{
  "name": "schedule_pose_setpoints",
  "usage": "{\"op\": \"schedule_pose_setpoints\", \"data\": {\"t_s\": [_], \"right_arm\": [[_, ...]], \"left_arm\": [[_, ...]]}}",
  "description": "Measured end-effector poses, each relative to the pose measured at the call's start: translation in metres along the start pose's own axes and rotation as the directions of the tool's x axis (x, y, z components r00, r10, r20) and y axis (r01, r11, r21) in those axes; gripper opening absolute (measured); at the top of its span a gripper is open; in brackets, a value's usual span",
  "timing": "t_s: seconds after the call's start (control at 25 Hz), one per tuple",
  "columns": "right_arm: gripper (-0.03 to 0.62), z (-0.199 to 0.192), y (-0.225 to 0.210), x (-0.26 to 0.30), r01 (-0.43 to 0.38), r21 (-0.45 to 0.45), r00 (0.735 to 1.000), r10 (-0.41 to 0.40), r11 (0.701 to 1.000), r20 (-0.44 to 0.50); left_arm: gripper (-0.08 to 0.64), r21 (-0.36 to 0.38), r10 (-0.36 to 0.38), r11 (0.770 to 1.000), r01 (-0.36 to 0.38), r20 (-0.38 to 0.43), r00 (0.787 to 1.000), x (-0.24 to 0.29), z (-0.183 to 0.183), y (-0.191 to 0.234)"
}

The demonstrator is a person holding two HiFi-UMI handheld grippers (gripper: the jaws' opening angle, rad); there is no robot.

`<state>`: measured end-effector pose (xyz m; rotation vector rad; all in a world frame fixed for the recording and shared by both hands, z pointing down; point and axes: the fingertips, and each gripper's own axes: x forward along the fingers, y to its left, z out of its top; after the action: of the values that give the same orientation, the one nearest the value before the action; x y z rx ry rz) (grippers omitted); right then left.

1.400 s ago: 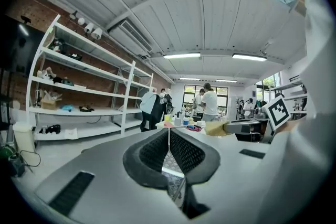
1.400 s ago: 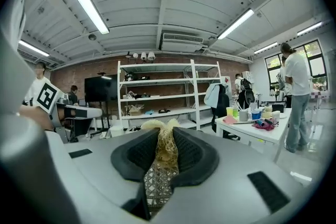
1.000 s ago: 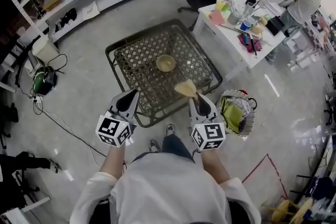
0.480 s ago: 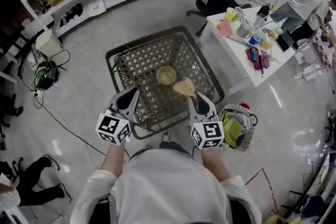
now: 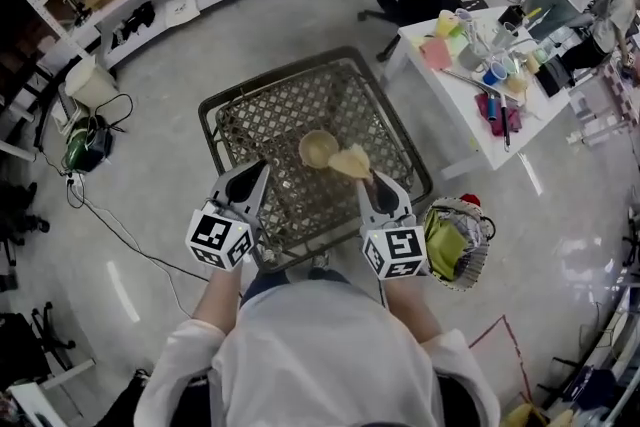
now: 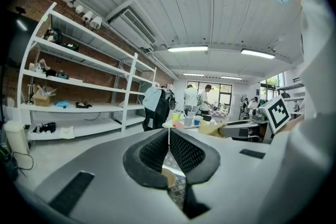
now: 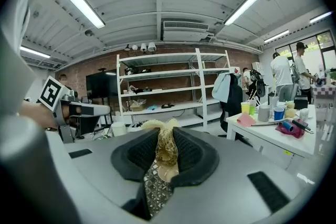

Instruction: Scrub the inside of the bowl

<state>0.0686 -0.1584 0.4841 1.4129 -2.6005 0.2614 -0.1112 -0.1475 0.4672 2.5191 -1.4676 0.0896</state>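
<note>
Bowl (image 5: 318, 148) on lattice surface (image 5: 268, 120): judged light, rigid, prone to slide, best braced at rim; left gripper (image 5: 256, 173) jaws closed empty, right gripper (image 5: 373, 182) jaws clamp fibrous scrubber (image 5: 350, 161).

The scrubber (image 7: 167, 150) is a coarse, straw-like wad of dry, pale fibres, rough against the black, finely ribbed pads (image 7: 191, 153) of the right tongs (image 5: 373, 179). These and the left tongs (image 5: 256, 171) have matt grey shells that look like plastic. The bowl (image 5: 318, 148) looks smooth and tan, with a dull sheen. The surface (image 5: 270, 120) under it is an open woven lattice in a dark frame. The floor (image 5: 560, 235) is polished grey and glossy, throwing back the lights.
</note>
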Motion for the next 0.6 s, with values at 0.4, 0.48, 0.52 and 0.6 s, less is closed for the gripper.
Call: {"op": "schedule_pose_setpoints", "data": {"t_s": [0.4, 0.48, 0.52, 0.6], "right_arm": [[0.091, -0.002, 0.003, 0.017, 0.115, 0.040, 0.993, -0.115, 0.993, 0.001], [0.091, -0.002, 0.004, 0.018, 0.136, 0.043, 0.991, -0.136, 0.990, -0.003], [0.091, -0.002, 0.004, 0.018, 0.146, 0.044, 0.989, -0.145, 0.988, -0.006], [0.091, -0.001, 0.003, 0.022, 0.159, 0.047, 0.987, -0.159, 0.986, -0.008]], "left_arm": [[0.034, 0.042, -0.141, 0.989, 0.142, -0.034, 0.989, 0.033, 0.007, 0.015], [0.034, 0.040, -0.163, 0.985, 0.165, -0.044, 0.986, 0.039, 0.006, 0.017], [0.034, 0.037, -0.174, 0.984, 0.175, -0.050, 0.984, 0.043, 0.005, 0.018], [0.034, 0.031, -0.187, 0.981, 0.189, -0.064, 0.980, 0.051, 0.003, 0.021]]}}
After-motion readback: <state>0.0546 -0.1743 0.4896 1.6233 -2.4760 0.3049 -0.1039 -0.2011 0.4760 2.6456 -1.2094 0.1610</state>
